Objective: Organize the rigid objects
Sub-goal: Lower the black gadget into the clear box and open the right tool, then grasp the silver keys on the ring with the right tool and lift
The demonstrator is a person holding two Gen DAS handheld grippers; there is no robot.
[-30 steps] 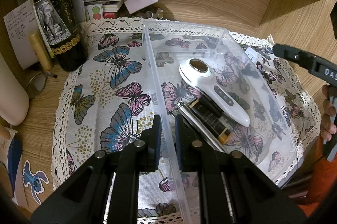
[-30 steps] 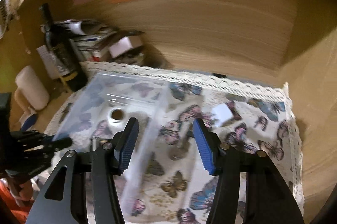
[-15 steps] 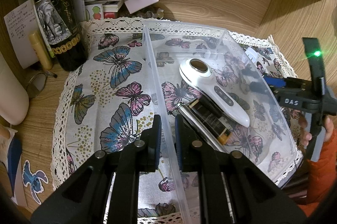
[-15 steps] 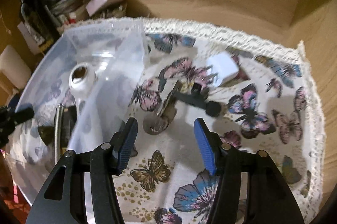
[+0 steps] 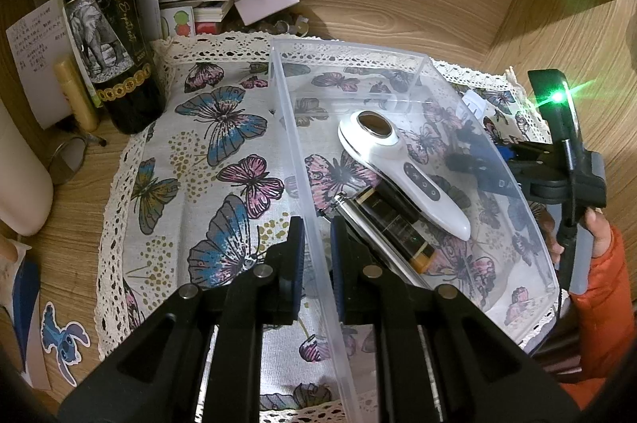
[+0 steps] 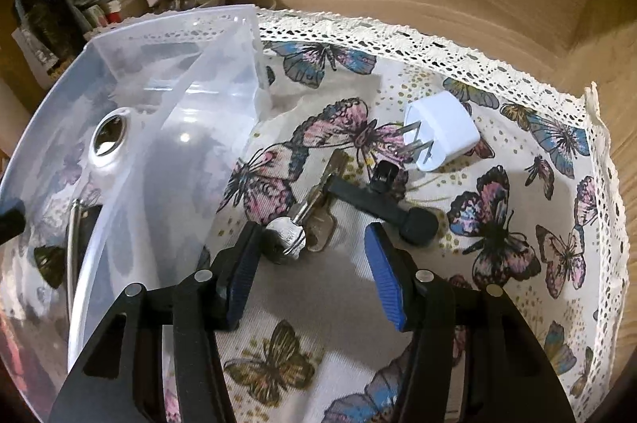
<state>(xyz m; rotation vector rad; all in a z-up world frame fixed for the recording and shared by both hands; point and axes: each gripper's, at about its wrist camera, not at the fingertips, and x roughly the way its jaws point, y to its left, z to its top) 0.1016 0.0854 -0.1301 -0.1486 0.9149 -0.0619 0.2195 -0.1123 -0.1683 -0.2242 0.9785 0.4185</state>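
Pinching the near wall of one clear bin [image 5: 398,64], the left gripper [image 5: 317,243] is pressed shut; three items are seen inside. Between the closing right gripper [image 6: 312,255] jaws, untouched, lie two keys [image 6: 314,220]; one white plug [image 6: 442,132] sits beyond.

Left black plastic two-finger gripper [image 5: 317,255]: dark blue ribbed pads, silver round screws on angular, cut-out finger arms. Right black plastic two-finger gripper [image 6: 312,277]: brighter blue ribbed pads, same silver screws. From the left wrist view, its body shows white lettering, a green lit LED, a thin black cable, grey handle. Person's hand [image 5: 595,230] in bright orange sleeve [image 5: 601,307].
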